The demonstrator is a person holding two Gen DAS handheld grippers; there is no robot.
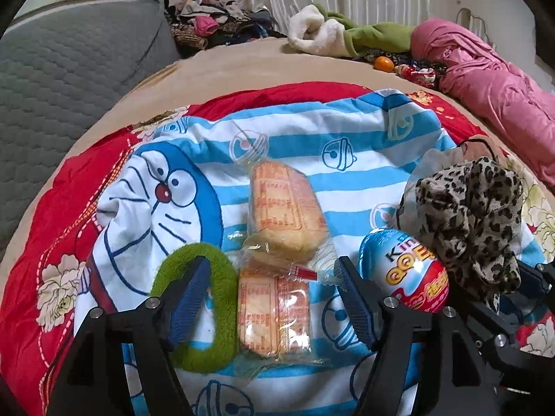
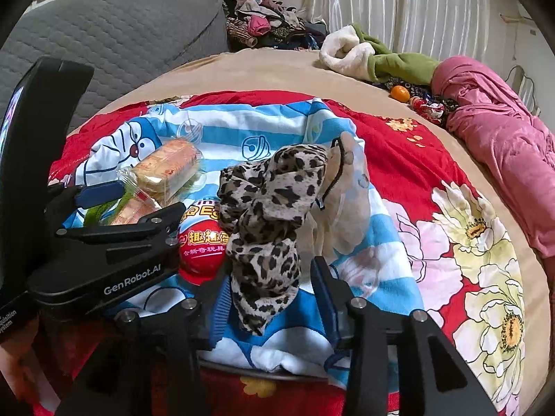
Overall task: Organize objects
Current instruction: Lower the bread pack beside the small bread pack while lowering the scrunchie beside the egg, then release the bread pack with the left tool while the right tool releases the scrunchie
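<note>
On the bed, a blue-and-white striped cartoon cloth (image 1: 298,145) lies spread over a red flowered quilt (image 2: 461,208), and the things sit together on the cloth.

The left tongs (image 1: 274,298) stand open, gripping nothing. A wrapped cake (image 1: 274,315) lies between their fingers without being pinched; its long axis runs away from the camera. A second wrapped cake (image 1: 286,208) lies just beyond it, its long axis tilting slightly leftward at the far end. A green fuzzy hair ring (image 1: 222,298) lies flat, touching the near cake's left side, with the left finger (image 1: 189,294) over its hole. Right of the right finger lies a toy egg (image 1: 406,270), on its side, blue end toward the far left, red end toward the near right.

The right tongs (image 2: 269,298) are partly open. A leopard-print scrunchie (image 2: 270,215) lies in a heap running away from the camera, its near tail between the fingers; no pad presses it. It rests against the egg's right side, with a beige cloth (image 2: 350,208) just beyond.
</note>
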